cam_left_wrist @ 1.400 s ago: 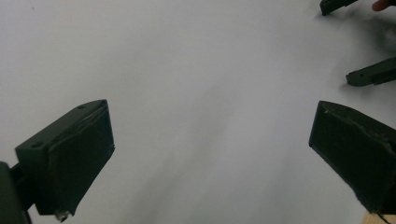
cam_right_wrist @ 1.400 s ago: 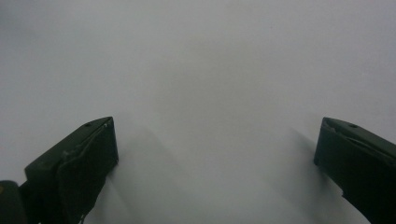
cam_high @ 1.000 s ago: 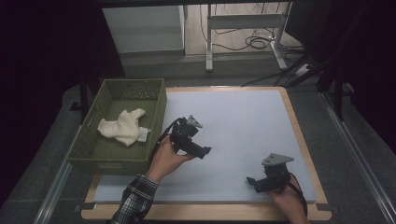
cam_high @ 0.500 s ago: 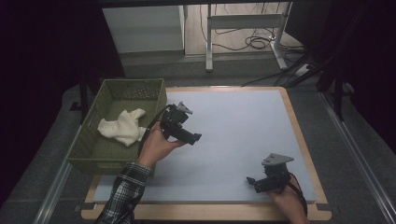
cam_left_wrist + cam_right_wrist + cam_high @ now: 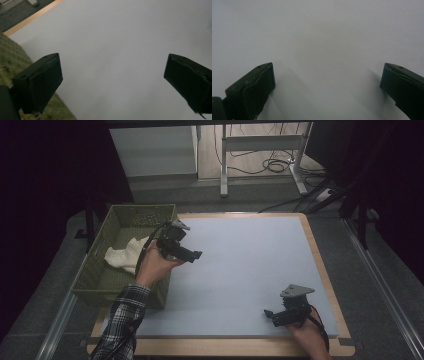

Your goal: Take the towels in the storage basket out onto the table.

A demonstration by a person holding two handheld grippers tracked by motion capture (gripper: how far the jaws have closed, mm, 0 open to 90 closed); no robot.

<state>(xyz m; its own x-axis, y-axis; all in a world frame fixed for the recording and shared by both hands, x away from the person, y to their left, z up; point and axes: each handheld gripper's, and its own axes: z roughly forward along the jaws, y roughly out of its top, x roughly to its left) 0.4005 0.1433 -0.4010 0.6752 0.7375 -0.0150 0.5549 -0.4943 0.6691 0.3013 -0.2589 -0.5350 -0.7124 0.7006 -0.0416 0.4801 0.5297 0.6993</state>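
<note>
While the high view showed a white cloth lying inside the green basket, the left gripper view showed just the basket's rim beside the pale mat. Above that right rim was the left gripper, jaws spread wide, holding nothing. Well apart from the basket, the right gripper rested released near the mat's front edge, with bare mat between.

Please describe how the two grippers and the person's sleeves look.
Both the left gripper and the right gripper are black, each with two blocky black fingers. A grey three-cornered plate tops the right one, and a black cable trails from the left. The left sleeve is plaid.
</note>
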